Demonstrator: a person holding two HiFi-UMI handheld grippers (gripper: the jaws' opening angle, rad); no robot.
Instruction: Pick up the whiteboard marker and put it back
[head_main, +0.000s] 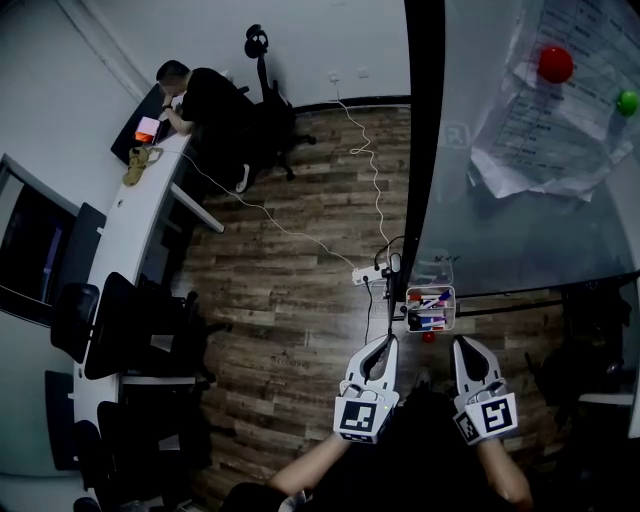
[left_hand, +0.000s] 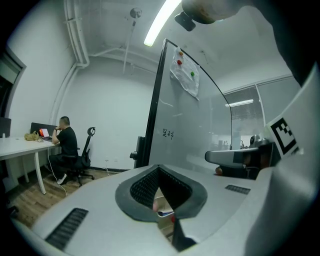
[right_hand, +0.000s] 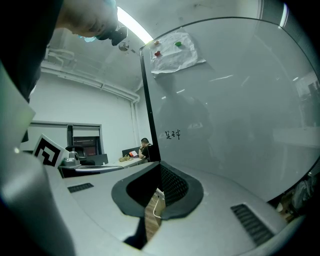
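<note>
A clear marker tray (head_main: 431, 308) holding several whiteboard markers hangs at the lower edge of the whiteboard (head_main: 520, 170). A small red thing (head_main: 428, 337) lies just under the tray. My left gripper (head_main: 385, 344) is below and left of the tray, its jaws together with nothing in them. Just below and right of the tray, my right gripper (head_main: 466, 346) is also shut and empty. In the left gripper view the shut gripper (left_hand: 159, 169) frames a glimpse of the tray's markers (left_hand: 165, 213). In the right gripper view the gripper (right_hand: 161, 166) faces the whiteboard (right_hand: 225, 110).
A paper sheet held by a red magnet (head_main: 556, 64) and a green magnet (head_main: 627, 101) is on the board. A power strip (head_main: 368, 273) with a white cable lies on the wood floor. A person (head_main: 205, 100) sits at the long desk (head_main: 120, 230); black chairs (head_main: 120, 325) stand left.
</note>
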